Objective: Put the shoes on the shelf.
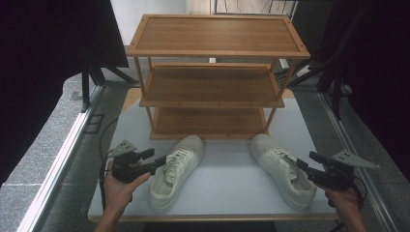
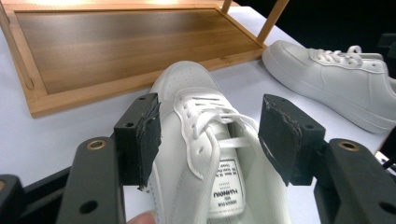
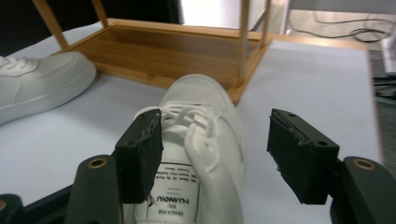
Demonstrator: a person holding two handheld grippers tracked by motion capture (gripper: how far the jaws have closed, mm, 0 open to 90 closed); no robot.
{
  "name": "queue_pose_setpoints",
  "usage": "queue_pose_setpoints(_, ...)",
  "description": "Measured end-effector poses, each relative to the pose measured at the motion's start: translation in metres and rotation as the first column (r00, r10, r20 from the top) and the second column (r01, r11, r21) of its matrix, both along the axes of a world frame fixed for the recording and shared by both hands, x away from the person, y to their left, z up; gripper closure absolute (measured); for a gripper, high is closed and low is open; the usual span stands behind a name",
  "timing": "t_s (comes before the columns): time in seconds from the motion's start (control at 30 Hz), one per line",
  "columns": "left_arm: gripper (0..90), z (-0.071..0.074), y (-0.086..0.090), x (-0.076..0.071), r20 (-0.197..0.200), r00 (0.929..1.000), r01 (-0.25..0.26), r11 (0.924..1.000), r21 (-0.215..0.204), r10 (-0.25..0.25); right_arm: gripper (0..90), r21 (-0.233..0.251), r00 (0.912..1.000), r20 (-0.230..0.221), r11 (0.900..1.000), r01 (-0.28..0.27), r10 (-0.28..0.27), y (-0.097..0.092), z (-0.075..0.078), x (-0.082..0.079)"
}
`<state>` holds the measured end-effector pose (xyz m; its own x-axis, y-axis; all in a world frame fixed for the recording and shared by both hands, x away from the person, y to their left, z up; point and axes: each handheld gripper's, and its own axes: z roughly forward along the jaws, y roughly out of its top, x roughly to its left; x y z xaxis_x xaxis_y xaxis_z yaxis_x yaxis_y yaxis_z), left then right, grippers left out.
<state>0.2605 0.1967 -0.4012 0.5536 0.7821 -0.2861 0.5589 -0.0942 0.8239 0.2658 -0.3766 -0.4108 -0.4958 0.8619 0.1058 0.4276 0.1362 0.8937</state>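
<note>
Jaws on both grippers stand apart, clamped on nothing. In the left gripper view the left gripper [image 2: 208,140] straddles the left shoe [image 2: 205,154] at its laces and tongue, one pad at each side of the upper; whether either pad touches the leather I cannot tell. In the right gripper view the right gripper [image 3: 215,154] sits over the right shoe [image 3: 201,154], with its left pad at the laces by the tongue and its right pad well clear of the shoe, over bare table [image 3: 317,79].

From the high view, the left gripper [image 1: 157,162] lies in the left hand [image 1: 118,191] near the table's front edge, its tips at the shoe's [image 1: 175,171] lacing. The right gripper [image 1: 307,162], in the right hand [image 1: 345,203], has its tips at the collar of the other shoe [image 1: 283,169]. Both shoes are white and lie on the white table [image 1: 227,188], toes pointing away, well apart from each other.

Just beyond the toes stands a wooden three-shelf rack [image 1: 215,77], its bottom shelf [image 1: 208,123] bare and close to both toes.
</note>
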Motion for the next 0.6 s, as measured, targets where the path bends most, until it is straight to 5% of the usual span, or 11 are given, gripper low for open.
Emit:
queue_pose_setpoints(0.17,38.6,-0.016,-0.010,0.005,-0.045,0.9989,0.010,0.9990,0.044,-0.008,37.9,-0.047,0.9966,-0.042,0.9963,-0.072,0.070,0.008,-0.013,0.016)
queue_pose_setpoints(0.43,38.9,-0.036,-0.020,0.012,-0.080,0.9965,-0.013,0.9944,0.105,0.021,43.1,-0.124,0.9940,-0.082,0.9889,-0.082,0.073,0.014,-0.030,0.035)
queue_pose_setpoints(0.6,42.0,-0.045,-0.028,0.019,-0.101,0.9939,-0.029,0.9871,0.158,0.045,45.4,-0.098,0.9921,-0.098,0.9914,-0.087,0.078,0.011,-0.038,0.043)
